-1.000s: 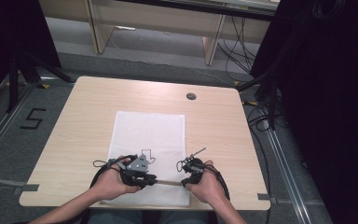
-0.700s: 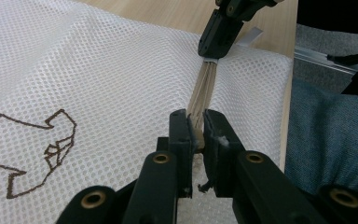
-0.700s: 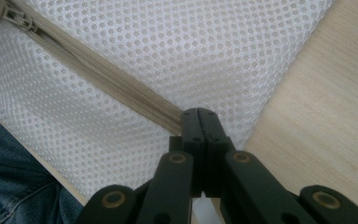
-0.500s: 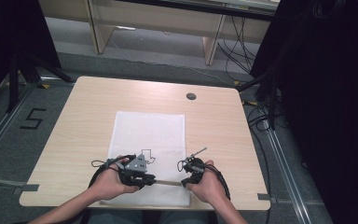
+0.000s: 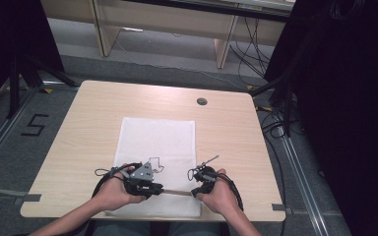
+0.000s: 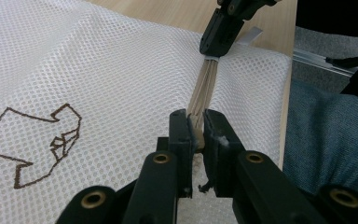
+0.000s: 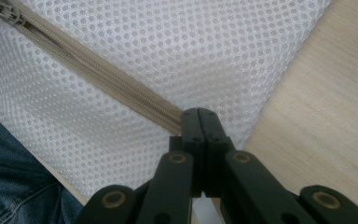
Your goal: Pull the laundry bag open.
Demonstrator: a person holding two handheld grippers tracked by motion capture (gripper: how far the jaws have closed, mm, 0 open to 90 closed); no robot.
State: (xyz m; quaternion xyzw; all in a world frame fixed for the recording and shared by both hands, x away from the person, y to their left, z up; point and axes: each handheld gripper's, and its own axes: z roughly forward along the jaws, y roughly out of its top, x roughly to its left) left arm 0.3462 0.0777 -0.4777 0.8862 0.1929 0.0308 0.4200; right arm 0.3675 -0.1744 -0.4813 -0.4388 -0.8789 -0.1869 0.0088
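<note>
A white mesh bag point(image 5: 157, 140) lies flat on the wooden table point(image 5: 78, 128), with a brown line drawing point(image 6: 42, 140) printed on it. A beige zipper point(image 5: 177, 192) runs along its near edge. My left gripper point(image 5: 153, 189) point(image 6: 196, 123) is shut on one end of the zipper point(image 6: 205, 86). My right gripper point(image 5: 197, 190) point(image 7: 199, 112) is shut on the zipper tape point(image 7: 98, 74) at the other end, near the bag's corner; it also appears in the left gripper view point(image 6: 220, 32). The zipper is stretched between the two. A slider point(image 7: 2, 11) sits at the far end in the right gripper view.
A round cable hole point(image 5: 202, 102) is set in the table's far side. Desk legs point(image 5: 225, 46) and loose cables point(image 5: 256, 54) stand on the floor beyond. The table's near edge point(image 5: 246, 216) is just behind my hands, with a jeans-clad leg point(image 6: 326, 135) below.
</note>
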